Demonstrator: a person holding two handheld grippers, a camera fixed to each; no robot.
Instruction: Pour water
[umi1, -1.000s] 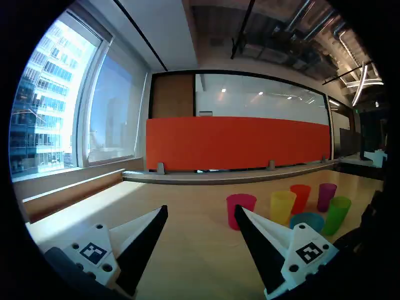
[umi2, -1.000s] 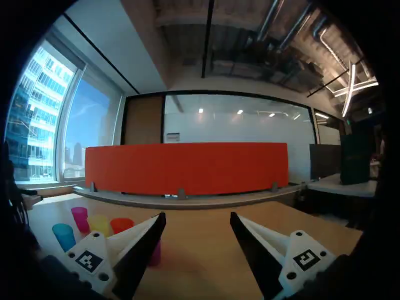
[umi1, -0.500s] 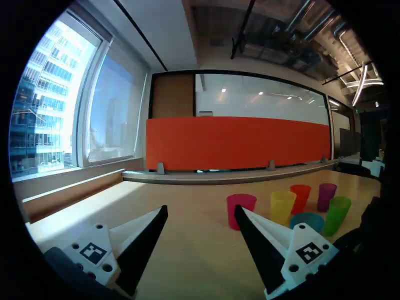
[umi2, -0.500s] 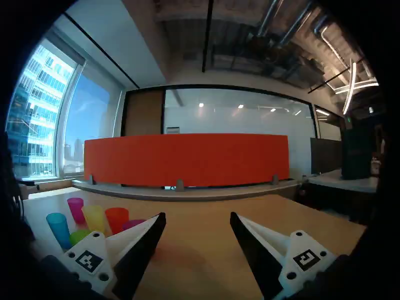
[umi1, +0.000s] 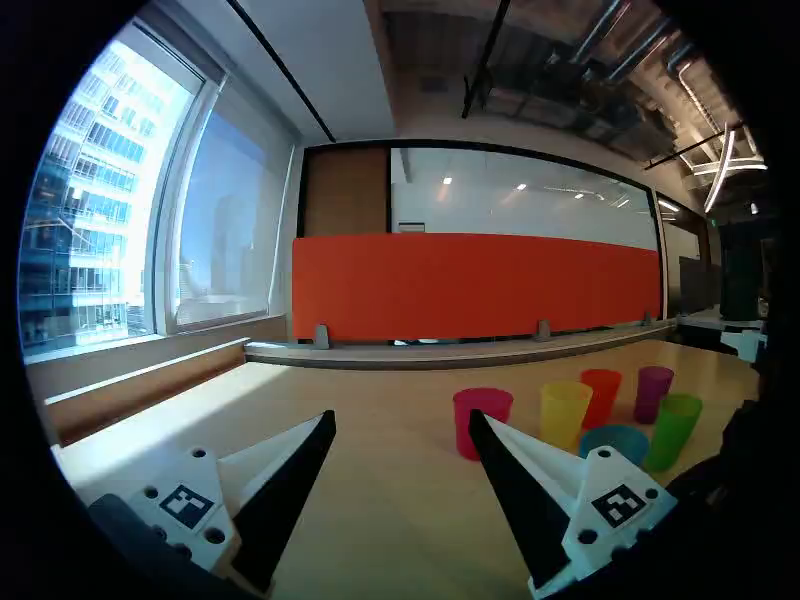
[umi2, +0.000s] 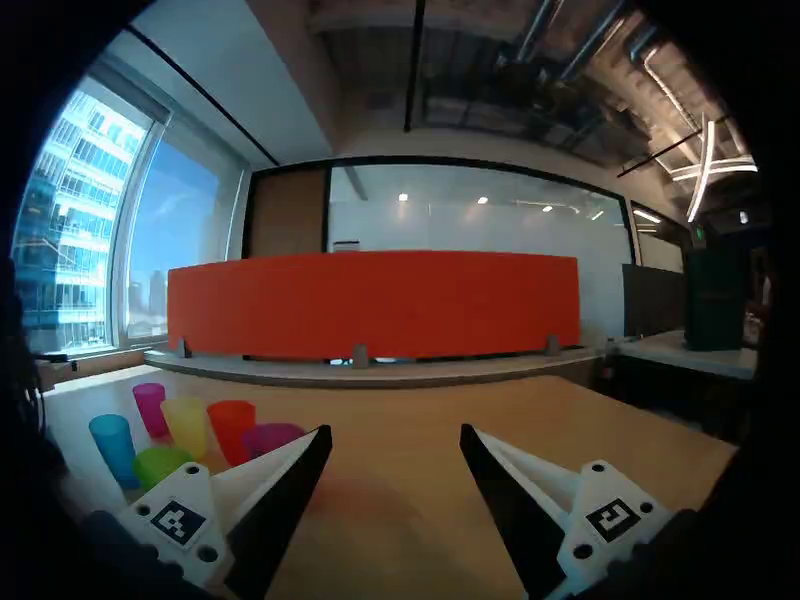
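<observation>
Over sunlit wooden surface (umi1: 390, 500), facing orange divider (umi1: 470, 285) and tall windows (umi1: 90, 230), with left gripper (umi1: 401, 413), right gripper (umi2: 395, 428) fingers apart

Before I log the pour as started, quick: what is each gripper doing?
Left gripper: open, holding nothing.
Right gripper: open, holding nothing.

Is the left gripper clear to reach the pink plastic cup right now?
Probably yes: the left gripper is open, and the pink plastic cup stands nearest, with bare wooden table between.
</observation>
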